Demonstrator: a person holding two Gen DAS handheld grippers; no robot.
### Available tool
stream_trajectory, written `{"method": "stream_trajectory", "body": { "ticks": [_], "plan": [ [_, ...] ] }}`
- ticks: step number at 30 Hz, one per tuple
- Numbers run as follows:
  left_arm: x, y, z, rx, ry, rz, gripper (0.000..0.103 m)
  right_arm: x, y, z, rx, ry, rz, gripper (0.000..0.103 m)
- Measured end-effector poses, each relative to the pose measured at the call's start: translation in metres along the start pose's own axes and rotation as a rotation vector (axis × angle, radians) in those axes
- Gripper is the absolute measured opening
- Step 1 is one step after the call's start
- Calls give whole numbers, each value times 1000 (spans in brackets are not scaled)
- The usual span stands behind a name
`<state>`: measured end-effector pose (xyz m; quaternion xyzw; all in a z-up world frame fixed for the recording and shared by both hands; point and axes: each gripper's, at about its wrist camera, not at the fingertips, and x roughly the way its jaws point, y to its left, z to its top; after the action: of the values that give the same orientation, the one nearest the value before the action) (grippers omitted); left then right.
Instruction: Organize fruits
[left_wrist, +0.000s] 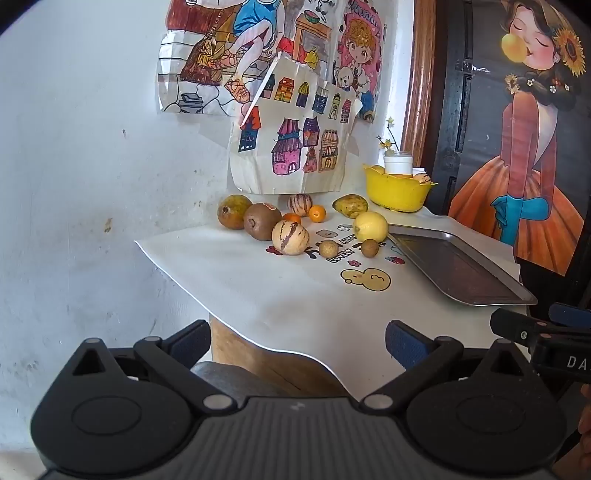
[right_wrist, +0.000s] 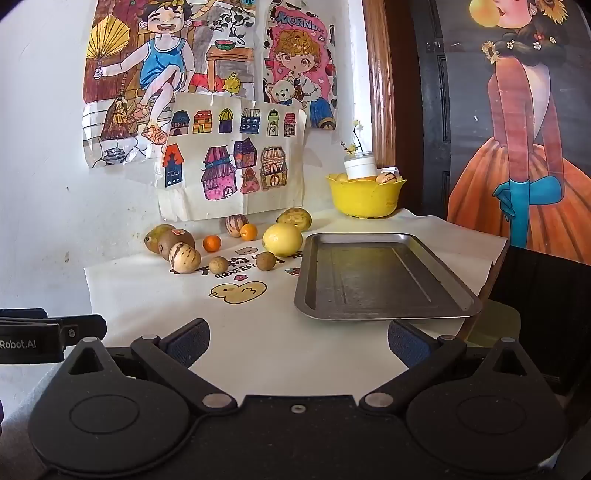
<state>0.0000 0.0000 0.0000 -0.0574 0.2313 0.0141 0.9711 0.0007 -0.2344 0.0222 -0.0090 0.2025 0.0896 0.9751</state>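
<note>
Left gripper (left_wrist: 297, 341): fingers (left_wrist: 408, 345) spread wide, nothing between them, hovering off the near left corner of the counter (left_wrist: 258, 295). Right gripper (right_wrist: 297, 341): fingers (right_wrist: 188, 341) likewise spread and bare, over the near edge of the counter, just short of the metal tray (right_wrist: 384, 280).

Tray lies flat at the near right side of the counter, nothing in it. White cloth with a yellow duck print (right_wrist: 238, 291) covers the counter.

Fruit sits loose toward the far edge, left of the tray. Lemon (right_wrist: 282, 239) just beside the tray's far left corner. Two small brown round fruits (right_wrist: 218, 264) nearer the duck print. Striped pale melon (right_wrist: 184, 257) to their left, touching a brown fruit with a sticker (right_wrist: 176, 239); a greenish-brown fruit (right_wrist: 157, 234) behind that one. Two small oranges (right_wrist: 212, 243), a second striped melon (right_wrist: 236, 224) and a green-yellow mango (right_wrist: 294, 218) along the far edge.

Yellow bowl (right_wrist: 365, 199) at the far right corner, holding a white jar (right_wrist: 360, 166) and some fruit.
</note>
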Motion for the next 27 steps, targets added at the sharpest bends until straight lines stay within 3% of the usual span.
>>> {"method": "stream_trajectory", "body": {
  "ticks": [27],
  "plan": [
    [2, -1, -2, -10, 5, -5, 103, 0, 0, 0, -2, 8, 1, 103]
  ]
}}
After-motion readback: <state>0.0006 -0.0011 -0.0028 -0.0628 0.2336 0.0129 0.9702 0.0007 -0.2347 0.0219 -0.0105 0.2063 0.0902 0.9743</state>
